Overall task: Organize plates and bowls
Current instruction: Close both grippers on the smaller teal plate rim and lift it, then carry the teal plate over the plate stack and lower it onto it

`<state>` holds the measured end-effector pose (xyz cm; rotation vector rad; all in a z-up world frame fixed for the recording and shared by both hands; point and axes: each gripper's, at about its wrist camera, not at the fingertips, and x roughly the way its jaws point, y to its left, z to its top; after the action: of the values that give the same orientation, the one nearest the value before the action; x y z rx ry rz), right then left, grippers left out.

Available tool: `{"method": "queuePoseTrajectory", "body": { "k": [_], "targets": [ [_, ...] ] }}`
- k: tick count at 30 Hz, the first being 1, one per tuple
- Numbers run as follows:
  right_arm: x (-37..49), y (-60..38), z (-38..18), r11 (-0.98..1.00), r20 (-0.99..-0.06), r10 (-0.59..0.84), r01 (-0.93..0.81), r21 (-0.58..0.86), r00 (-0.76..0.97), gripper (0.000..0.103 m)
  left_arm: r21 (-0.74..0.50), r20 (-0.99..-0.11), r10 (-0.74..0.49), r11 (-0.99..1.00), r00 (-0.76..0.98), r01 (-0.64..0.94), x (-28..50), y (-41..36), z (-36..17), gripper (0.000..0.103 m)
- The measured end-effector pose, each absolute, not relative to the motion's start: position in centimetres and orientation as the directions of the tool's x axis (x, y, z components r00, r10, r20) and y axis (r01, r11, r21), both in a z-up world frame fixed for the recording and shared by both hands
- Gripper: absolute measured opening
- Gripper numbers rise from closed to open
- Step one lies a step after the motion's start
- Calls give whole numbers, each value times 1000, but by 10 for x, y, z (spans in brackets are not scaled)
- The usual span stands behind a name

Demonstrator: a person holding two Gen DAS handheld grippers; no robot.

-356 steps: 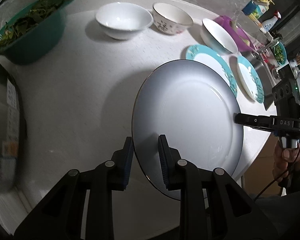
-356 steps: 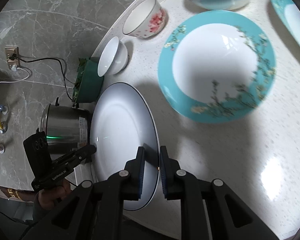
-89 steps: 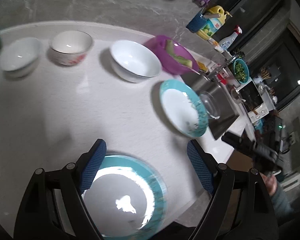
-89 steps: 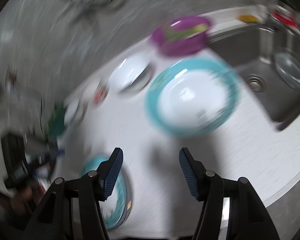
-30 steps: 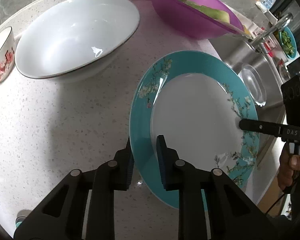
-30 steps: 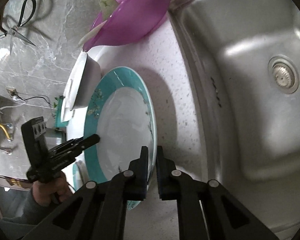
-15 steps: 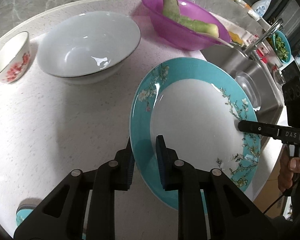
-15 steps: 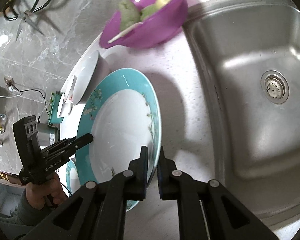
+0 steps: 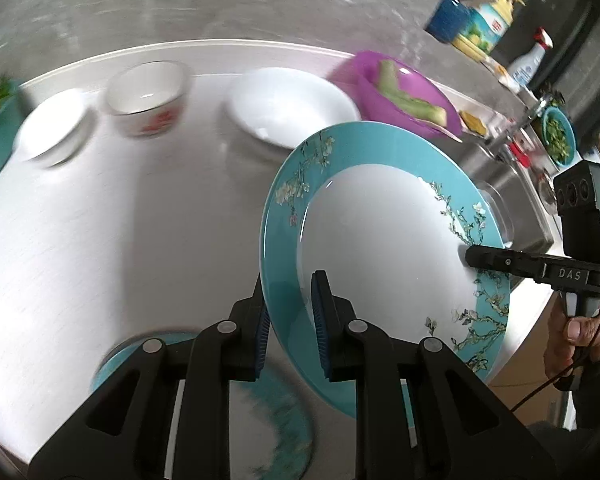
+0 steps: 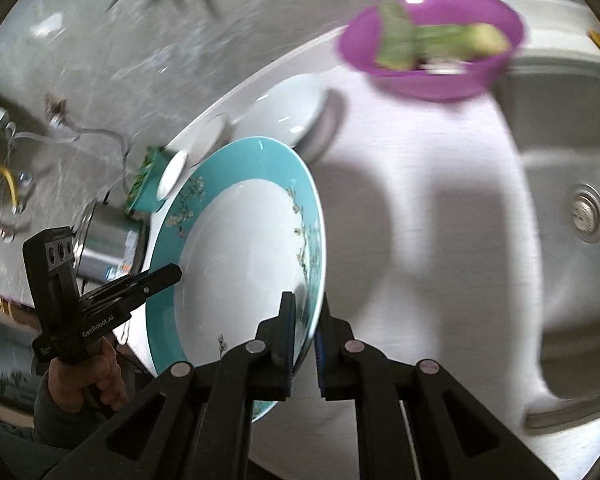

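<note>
The teal-rimmed plate point(image 9: 384, 248) was clamped at opposite rims by the left gripper point(image 9: 288, 316) and right gripper point(image 10: 304, 332); level lowering onto the teal plate point(image 9: 284, 412) below the left fingers was judged best.

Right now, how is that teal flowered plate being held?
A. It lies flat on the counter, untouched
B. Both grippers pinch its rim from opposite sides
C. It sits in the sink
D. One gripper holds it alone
B: the left gripper and the right gripper each clamp an edge of the teal plate, which is tilted and lifted above the counter.
</note>
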<state>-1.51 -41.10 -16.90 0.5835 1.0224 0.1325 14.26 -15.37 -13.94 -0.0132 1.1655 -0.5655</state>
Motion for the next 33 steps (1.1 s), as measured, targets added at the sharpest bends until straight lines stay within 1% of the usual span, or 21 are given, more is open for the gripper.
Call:
{"method": "queuePoseTrajectory", "body": {
  "k": [7, 11, 17, 25, 33],
  "targets": [
    [29, -347, -162, 857, -769, 435, 48, 514, 469, 11, -278, -879, -371, 909, 298, 312, 108, -55, -141, 17],
    [48, -309, -176, 863, -787, 461, 0, 505, 409, 11, -280, -893, -342, 931, 293, 234, 88, -4, -156, 18],
    [54, -269, -199, 878, -818, 460, -37, 478, 345, 12, -259, -910, -302, 949, 285, 182, 66, 42, -173, 18],
    [51, -244, -214, 908, -855, 412, -58, 416, 315, 12, -248, -919, -291, 951, 265, 182, 50, 53, -192, 18],
    [41, -237, -218, 938, -881, 342, -60, 342, 328, 13, -250, -925, -295, 947, 238, 202, 47, 48, -214, 20]
  ]
}}
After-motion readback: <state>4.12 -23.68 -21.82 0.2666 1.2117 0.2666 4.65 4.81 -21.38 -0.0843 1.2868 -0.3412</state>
